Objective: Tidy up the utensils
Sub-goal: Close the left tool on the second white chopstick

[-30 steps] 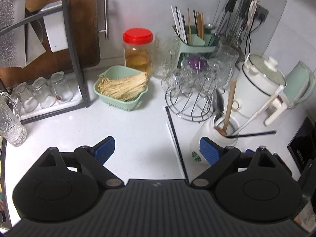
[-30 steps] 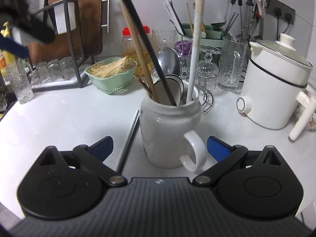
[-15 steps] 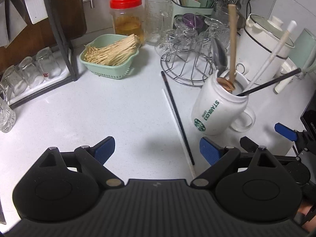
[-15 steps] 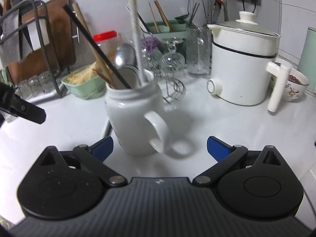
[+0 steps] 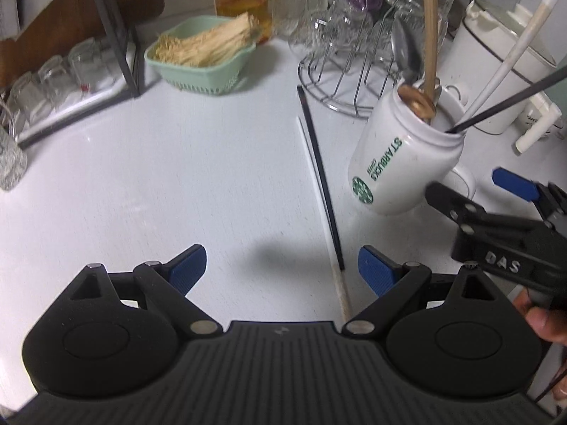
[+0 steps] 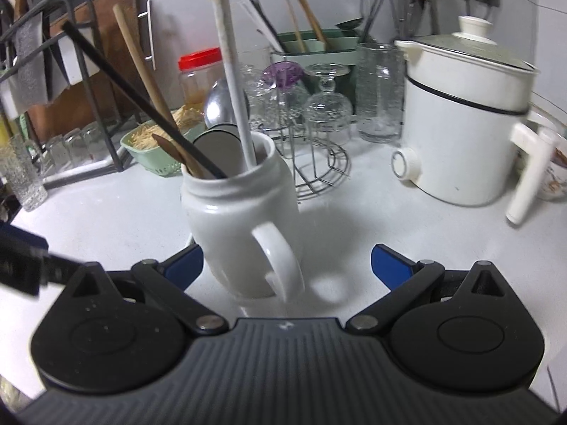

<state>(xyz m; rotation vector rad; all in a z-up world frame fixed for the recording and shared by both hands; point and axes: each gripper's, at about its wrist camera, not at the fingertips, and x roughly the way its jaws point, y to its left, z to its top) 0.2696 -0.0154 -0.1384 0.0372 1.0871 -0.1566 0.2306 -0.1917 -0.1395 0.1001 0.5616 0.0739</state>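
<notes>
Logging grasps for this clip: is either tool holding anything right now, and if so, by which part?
Nothing is held. The left tool is open above the counter near the two loose chopsticks. The right tool is open around the white mug, not gripping.

Black ribbed left claw (image 5: 281, 271), blue pads (image 5: 187, 268), silver pivot screws

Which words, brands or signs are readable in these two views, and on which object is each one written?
"STARBUCKS", in green capitals, on the white mug.
"COFFEE", in smaller green letters beside it on the same mug: blurred, read with some doubt.
A round green logo near the base of the mug: its fine detail cannot be read.
"DAS", in raised letters, on the black body of the right tool.
Nothing else is readable.
</notes>
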